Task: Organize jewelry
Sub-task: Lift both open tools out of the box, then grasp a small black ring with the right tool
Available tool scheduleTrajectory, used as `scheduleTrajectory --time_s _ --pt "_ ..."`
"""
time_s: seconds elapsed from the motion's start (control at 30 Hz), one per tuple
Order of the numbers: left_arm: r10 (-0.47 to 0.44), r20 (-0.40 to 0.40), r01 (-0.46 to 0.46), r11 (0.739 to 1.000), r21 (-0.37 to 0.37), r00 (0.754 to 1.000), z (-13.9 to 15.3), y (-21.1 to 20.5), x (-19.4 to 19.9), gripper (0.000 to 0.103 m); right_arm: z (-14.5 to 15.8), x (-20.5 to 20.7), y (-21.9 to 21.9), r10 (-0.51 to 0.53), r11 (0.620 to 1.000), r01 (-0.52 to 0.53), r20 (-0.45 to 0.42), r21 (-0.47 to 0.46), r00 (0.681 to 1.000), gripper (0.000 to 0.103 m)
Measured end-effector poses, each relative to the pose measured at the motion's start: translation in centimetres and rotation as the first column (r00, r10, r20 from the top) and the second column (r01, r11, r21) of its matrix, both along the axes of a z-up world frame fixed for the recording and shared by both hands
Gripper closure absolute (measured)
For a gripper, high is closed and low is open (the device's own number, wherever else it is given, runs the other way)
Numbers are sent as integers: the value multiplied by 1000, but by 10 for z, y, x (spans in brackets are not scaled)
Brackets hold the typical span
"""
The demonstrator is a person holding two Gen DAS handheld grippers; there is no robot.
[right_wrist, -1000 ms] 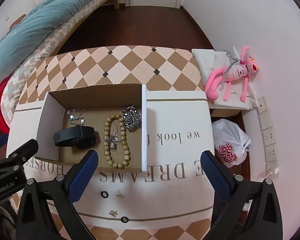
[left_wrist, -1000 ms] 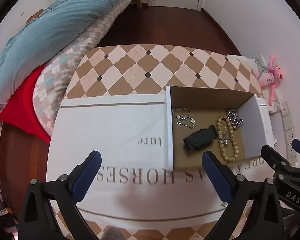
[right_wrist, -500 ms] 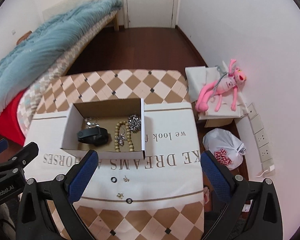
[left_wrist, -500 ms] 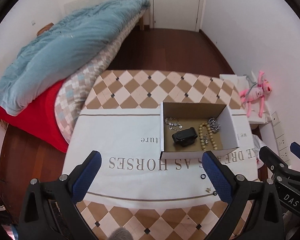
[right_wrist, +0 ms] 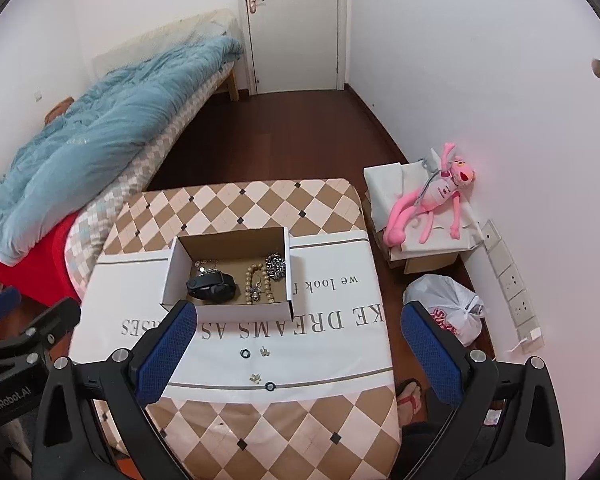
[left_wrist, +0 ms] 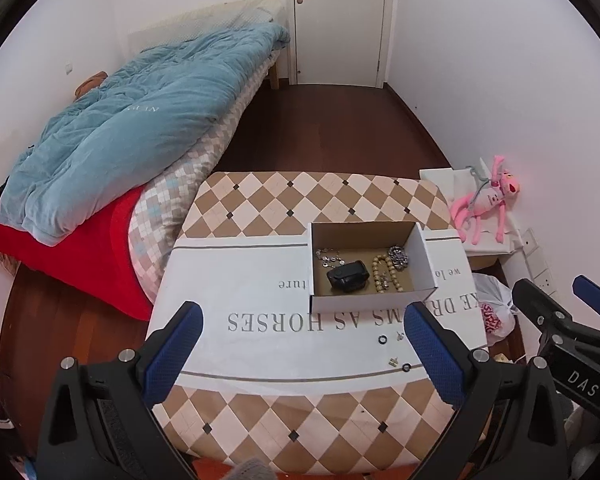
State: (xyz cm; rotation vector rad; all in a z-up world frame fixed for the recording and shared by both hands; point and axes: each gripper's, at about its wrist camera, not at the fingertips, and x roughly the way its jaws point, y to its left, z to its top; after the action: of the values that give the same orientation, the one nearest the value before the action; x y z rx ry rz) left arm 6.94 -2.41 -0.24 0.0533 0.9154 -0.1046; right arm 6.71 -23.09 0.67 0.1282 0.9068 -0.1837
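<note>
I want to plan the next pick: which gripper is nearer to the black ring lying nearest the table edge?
Right. The black ring lies between the right gripper's fingers; the left gripper is further to its left.

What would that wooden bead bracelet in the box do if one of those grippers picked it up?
The bead bracelet would probably droop rather than hold its shape, since it lies as a loose loop of separate beads on the floor of the cardboard box. Its round beads may slip between flat pads. It looks light, and a small charm on it could snag the silver chain beside it.
</note>
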Motion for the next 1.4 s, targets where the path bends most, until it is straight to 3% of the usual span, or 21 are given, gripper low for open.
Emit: scheduleTrajectory --time_s 0.17,0.4,0.43,0.5,0.57,0.77,0.93,1.0,1.23,1.4 --pt "34 -20 -34 999 31 999 -15 -3 -2 0 -8 -8 -5 -3 1000 3 -26 20 1000 0" --pt "57 -142 -45 996 80 988 -94 -3 4 0 -98 -6 -10 28 992 -6 -179 122 983 2" --pt "62 -161 -48 995 88 985 -105 -3 5 0 -113 -6 -8 39 990 -12 -194 139 980 5" --pt "67 -197 -47 993 108 978 -129 -2 5 0 -147 -4 -3 64 986 -26 -233 162 970 22" --pt "78 -230 -49 991 127 970 -151 -2 5 0 -173 -2 3 87 984 -42 -256 176 963 32" --pt "92 -300 -50 988 146 950 -194 2 8 0 -219 1 26 157 981 -117 -276 156 948 52" --pt "87 -306 -41 987 154 948 -201 2 8 0 -226 0 37 174 984 -158 -254 82 951 67" --pt "84 -303 -37 987 158 949 -201 1 9 0 -227 0 38 176 984 -166 -242 63 954 90" --pt "56 -274 -5 983 182 960 -194 -11 12 0 -224 -4 36 175 984 -163 -215 73 961 91" --pt "-10 -271 47 990 130 963 -189 -35 10 1 -203 -10 7 103 991 -85 -176 102 979 91"
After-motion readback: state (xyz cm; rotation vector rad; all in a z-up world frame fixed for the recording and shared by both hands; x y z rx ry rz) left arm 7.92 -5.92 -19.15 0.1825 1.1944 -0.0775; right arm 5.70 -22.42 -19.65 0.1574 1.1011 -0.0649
